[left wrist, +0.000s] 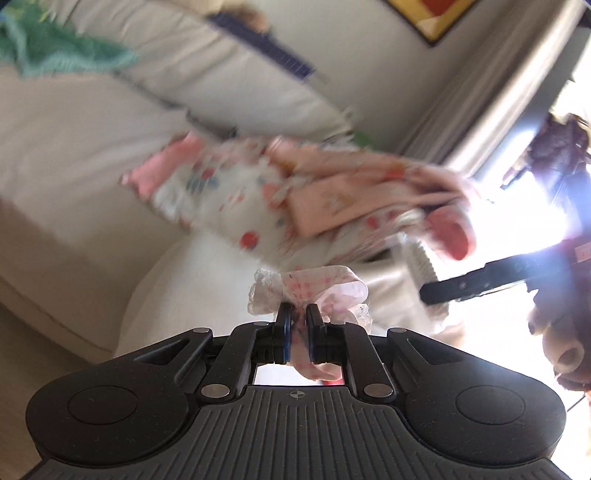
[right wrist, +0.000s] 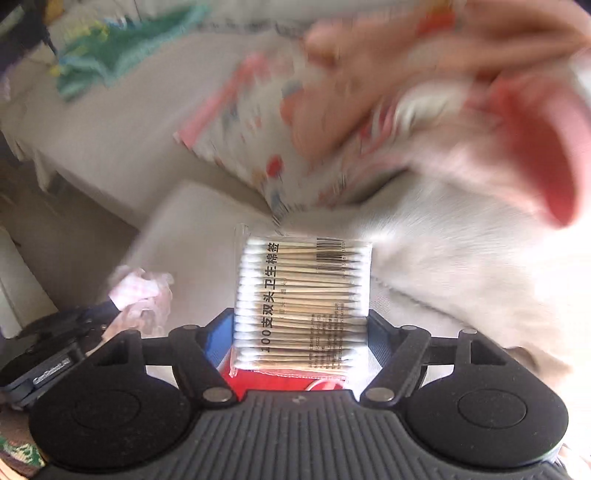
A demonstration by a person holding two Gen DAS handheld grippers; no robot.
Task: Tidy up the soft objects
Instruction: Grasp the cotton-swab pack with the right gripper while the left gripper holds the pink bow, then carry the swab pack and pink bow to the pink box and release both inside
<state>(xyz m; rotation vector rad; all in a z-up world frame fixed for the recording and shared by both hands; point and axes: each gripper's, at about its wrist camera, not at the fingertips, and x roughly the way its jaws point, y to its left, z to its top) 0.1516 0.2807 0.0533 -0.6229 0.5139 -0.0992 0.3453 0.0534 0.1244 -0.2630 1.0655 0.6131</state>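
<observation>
My left gripper (left wrist: 298,312) is shut on a small pink-checked cloth with a lace trim (left wrist: 325,286), which bunches out above and below the closed fingers. The same cloth (right wrist: 142,291) shows at the lower left of the right wrist view, at the tip of the left gripper (right wrist: 112,310). My right gripper (right wrist: 301,314) is shut on a clear pack of cotton swabs (right wrist: 303,295), with a pad against each side of the pack. Beyond both lies a blurred pile of pink and white printed fabrics (left wrist: 280,192) (right wrist: 295,122) on a beige sofa (left wrist: 74,166).
A teal fringed cloth (left wrist: 55,51) (right wrist: 122,51) lies on the sofa at the upper left. A brown plush toy (left wrist: 561,350) sits at the right edge near a bright window. Something red (right wrist: 273,380) shows under the swab pack. A framed picture (left wrist: 432,18) hangs on the wall.
</observation>
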